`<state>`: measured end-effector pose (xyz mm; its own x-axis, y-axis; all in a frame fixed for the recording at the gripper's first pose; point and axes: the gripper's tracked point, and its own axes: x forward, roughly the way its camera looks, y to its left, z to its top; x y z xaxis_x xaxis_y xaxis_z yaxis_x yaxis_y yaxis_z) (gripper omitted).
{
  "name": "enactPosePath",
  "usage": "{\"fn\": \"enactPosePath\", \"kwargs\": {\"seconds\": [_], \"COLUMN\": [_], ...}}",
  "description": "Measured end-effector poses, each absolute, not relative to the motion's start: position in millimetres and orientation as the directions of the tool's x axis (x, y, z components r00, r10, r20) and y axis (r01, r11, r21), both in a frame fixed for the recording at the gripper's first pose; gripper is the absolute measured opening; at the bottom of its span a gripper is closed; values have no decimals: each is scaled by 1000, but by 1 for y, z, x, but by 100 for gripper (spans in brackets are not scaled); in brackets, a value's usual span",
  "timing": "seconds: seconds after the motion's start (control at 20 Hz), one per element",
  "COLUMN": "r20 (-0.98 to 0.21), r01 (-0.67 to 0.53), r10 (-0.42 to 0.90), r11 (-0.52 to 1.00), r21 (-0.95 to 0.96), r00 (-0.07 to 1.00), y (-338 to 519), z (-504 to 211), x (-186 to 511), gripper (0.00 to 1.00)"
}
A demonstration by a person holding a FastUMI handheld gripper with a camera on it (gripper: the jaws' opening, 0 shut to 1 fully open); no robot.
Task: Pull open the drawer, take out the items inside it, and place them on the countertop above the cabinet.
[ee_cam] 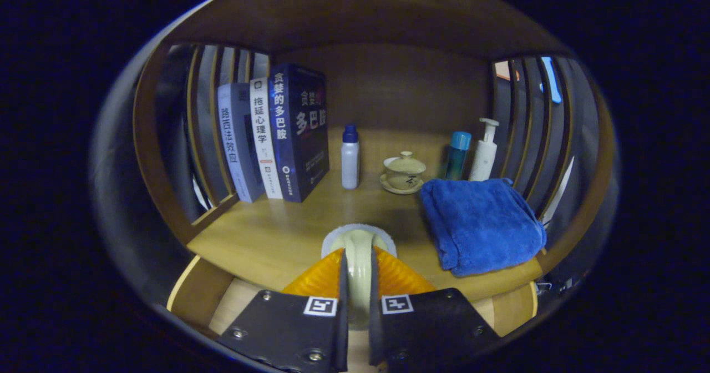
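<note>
Drawer (pixel 222 301) sits pulled open below the fingers, its wooden front and side rims showing either side of them. Fingers (pixel 359 290) are closed on a pale cream, round-ended item (pixel 359 251), both pressing its narrow neck; can't tell what it is exactly, maybe a brush or handle with a white pad at the far end. It's lifted above the drawer, its far end just over the front edge of the tabletop (pixel 277 234). My read: step in hand is the carry-and-place. Bare wood straight ahead of the fingers is the obvious drop zone. Keep grip firm, since the neck looks smooth and could slip. Move forward enough to clear the edge, lower until it rests, then release. Stay left of the blue towel (pixel 480 223), just ahead and right of the fingers. Stop well short of the lidded cup on its saucer (pixel 404 173) and the white bottle (pixel 350 159) beyond. Books (pixel 274 134) stand far left, out of the way.
</note>
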<state>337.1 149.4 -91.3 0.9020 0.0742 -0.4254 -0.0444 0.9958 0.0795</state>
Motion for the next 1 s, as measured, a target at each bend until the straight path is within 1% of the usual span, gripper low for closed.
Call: {"fn": "enactPosePath", "kwargs": {"seconds": [0.15, 0.45, 0.7, 0.85, 0.95, 1.0], "r20": [-434, -396, -361, -347, -360, -355], "r01": [-19, 34, 60, 51, 36, 29], "r10": [62, 18, -14, -13, -3, 2], "r11": [995, 992, 991, 994, 996, 996], "r21": [101, 124, 116, 102, 86, 82], "r00": [899, 918, 932, 938, 933, 935], "y": [148, 142, 138, 139, 140, 141], "z": [-97, -99, -98, -100, -105, -106], "x": [350, 388, 407, 409, 402, 402], "gripper": [15, 15, 15, 16, 24, 39]}}
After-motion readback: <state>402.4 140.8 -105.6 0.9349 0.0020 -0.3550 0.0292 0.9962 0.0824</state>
